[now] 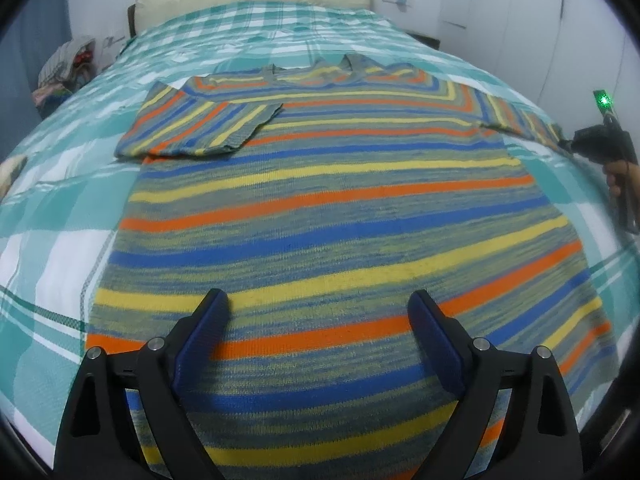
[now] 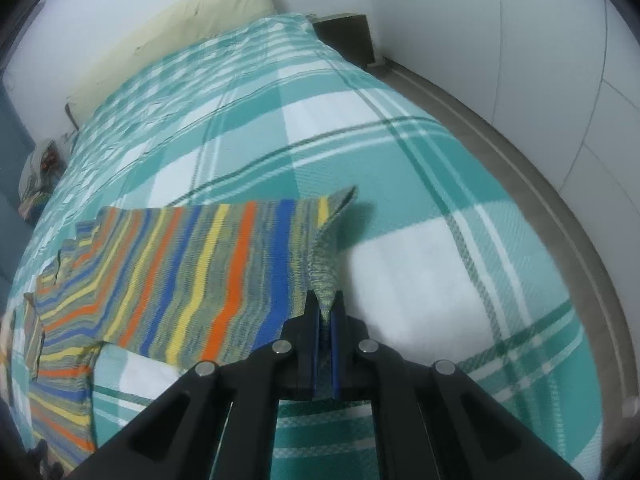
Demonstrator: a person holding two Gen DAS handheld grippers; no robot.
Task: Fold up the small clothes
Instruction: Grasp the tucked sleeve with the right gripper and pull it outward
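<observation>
Sweater [image 1: 320,208] hem cut off below; right gripper [image 2: 326,312] fingers clamp its sleeve cuff, left gripper [image 1: 318,312] fingers apart.

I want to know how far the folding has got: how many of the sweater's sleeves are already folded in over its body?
1. The left sleeve lies folded across the chest of the striped sweater. The right sleeve is spread out on the bed, its cuff pinched in the right gripper.

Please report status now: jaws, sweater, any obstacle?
Left gripper open above sweater. Right gripper shut on right sleeve cuff. Left sleeve folded in. No obstacle.
</observation>
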